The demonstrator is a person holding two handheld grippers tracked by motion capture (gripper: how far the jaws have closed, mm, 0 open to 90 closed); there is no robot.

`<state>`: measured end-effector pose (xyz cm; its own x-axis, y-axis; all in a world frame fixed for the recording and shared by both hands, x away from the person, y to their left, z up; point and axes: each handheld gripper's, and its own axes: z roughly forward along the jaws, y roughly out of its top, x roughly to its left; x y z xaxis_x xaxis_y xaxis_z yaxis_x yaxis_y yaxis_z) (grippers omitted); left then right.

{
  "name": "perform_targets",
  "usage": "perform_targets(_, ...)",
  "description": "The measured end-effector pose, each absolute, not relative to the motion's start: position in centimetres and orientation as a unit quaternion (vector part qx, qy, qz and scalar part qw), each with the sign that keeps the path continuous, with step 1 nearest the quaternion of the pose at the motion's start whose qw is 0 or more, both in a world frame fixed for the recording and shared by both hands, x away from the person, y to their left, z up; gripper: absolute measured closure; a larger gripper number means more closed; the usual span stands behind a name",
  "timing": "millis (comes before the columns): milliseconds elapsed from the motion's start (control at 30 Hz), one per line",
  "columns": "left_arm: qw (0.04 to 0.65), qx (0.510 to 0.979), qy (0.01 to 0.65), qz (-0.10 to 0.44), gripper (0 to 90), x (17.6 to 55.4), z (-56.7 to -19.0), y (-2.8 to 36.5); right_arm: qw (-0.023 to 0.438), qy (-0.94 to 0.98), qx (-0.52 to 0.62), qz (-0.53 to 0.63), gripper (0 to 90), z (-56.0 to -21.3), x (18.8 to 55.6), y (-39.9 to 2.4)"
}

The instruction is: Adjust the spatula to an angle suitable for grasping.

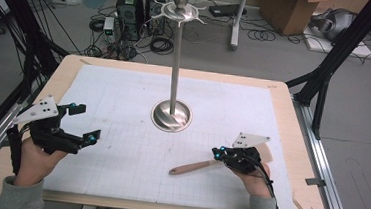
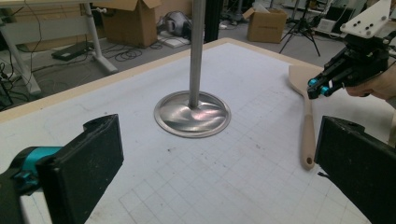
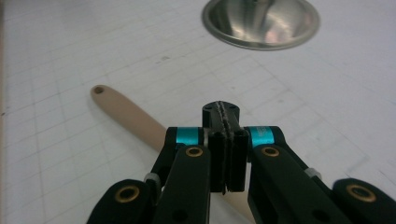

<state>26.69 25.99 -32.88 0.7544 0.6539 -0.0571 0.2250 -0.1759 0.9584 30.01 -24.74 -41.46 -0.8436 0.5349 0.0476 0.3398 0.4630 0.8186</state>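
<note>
Two grippers, one spatula, one stand. At left, left gripper held over the mat, jaws wide apart, nothing between them. Mid-table, steel stand: round dished base, slim pole, hooks and knob on top seen from the high view, cut off in both gripper views. At right, wooden spatula, smooth, handle holed at its end, blade under the right gripper, jaws pressed together above it; actual grip on it unclear.

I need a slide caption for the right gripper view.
Shut right gripper above a beige wooden spatula, round steel stand base beyond.
</note>
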Motion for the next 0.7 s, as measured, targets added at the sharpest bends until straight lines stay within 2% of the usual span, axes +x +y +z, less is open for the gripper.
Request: perform_targets(700,0.568,0.743,0.298,0.190,1.7,26.5,-32.9,26.2,0.026,0.881,0.169,0.441,90.0,-42.8,29.7,-20.6)
